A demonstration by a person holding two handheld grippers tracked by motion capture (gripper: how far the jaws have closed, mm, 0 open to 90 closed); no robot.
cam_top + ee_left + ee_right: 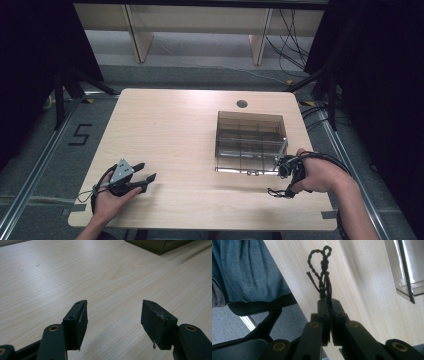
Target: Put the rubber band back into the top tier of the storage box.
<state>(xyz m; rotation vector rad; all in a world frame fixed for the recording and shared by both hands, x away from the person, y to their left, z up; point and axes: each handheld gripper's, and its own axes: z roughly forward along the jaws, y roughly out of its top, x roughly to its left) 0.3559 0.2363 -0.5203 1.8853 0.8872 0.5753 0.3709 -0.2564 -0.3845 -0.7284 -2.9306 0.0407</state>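
Pale wood-grain desk (180, 130) carries everything, and at its near edge the left tongs (145, 171) rest low with jaws apart on nothing. Opposite, the right tongs (329, 305) are clamped on a black braided cord (322, 270) near the front right corner of the smoky transparent plastic compartment box (250, 135) standing farther back.

A pale wooden table (165, 125) carries a smoky clear box (250, 136).

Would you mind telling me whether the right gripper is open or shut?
Shut: in the right gripper view, the right gripper has its jaws pressed together on a black braided cord.
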